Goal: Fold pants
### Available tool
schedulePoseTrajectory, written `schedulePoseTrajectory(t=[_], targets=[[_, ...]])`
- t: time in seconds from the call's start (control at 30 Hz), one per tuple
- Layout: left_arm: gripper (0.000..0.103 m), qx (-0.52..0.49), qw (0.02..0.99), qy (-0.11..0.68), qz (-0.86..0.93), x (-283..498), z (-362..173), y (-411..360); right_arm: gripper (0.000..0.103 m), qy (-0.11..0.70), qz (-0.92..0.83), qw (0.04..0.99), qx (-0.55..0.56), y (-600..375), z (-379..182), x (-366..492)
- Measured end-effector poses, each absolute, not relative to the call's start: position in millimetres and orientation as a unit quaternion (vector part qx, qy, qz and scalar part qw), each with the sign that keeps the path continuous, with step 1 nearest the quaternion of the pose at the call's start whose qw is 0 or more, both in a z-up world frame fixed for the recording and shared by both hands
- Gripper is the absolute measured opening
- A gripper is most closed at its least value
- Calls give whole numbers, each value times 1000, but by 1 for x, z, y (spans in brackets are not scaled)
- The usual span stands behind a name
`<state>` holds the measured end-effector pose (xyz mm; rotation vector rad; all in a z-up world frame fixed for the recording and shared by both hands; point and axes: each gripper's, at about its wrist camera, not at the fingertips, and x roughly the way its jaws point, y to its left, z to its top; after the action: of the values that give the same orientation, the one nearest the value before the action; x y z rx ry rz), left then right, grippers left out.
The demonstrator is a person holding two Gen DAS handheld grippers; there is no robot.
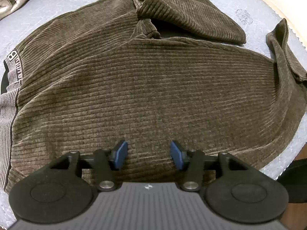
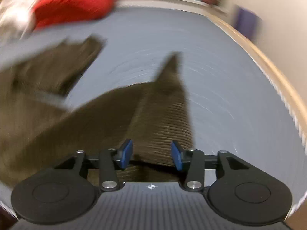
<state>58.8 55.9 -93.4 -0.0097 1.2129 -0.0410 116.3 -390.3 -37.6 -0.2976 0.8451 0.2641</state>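
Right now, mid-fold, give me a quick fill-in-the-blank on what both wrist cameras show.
1. The brown corduroy pants lie on a ____ surface.
2. The pads on both grippers are ____ in colour.
3. The left gripper has its jaws ____, nothing pinched between them.
4. Beyond the pants, the right wrist view shows a bundle of ____ cloth.

Missing words: grey; blue; open; red

One pair of brown corduroy pants (image 1: 153,88) lies on one grey mat (image 1: 57,5), its two legs both in view. Beyond it sit one red garment (image 2: 71,5) and one white cloth (image 1: 9,2). Two grippers show, each with two blue pads (image 1: 120,154).
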Motion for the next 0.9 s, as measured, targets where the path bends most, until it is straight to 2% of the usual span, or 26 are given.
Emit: schedulePoseTrajectory(t=[0.13, 0.27, 0.3, 0.33, 0.4, 0.47, 0.53, 0.6, 0.67, 0.77, 0.9], targets=[[57, -3, 822, 570, -19, 60, -94, 57, 49, 405, 183, 853, -274, -348, -64, 104], [58, 1, 822, 569, -19, 61, -95, 55, 47, 401, 158, 828, -359, -330, -86, 105], [58, 2, 822, 569, -19, 61, -95, 55, 37, 397, 151, 828, -366, -329, -87, 106], [58, 3, 822, 569, -18, 62, -95, 54, 16, 395, 143, 833, -359, -332, -84, 112], [58, 4, 822, 569, -18, 62, -96, 54, 13, 387, 124, 855, -323, -341, -74, 121], [58, 6, 822, 569, -17, 62, -96, 53, 13, 343, 85, 897, -265, -357, -51, 124], [58, 6, 823, 568, -17, 61, -95, 54, 12, 283, -2, 951, -121, -407, -7, 130], [58, 8, 824, 567, -18, 60, -95, 54, 11, 249, -102, 963, 22, -469, 16, 126], [58, 11, 824, 566, -21, 60, -96, 53, 11, 285, -198, 927, 142, -532, 6, 122], [59, 12, 825, 565, -27, 57, -94, 54, 11, 366, -294, 847, 248, -584, -32, 108], [59, 12, 825, 565, -26, 55, -93, 51, 11, 383, -302, 829, 273, -595, -46, 98]])
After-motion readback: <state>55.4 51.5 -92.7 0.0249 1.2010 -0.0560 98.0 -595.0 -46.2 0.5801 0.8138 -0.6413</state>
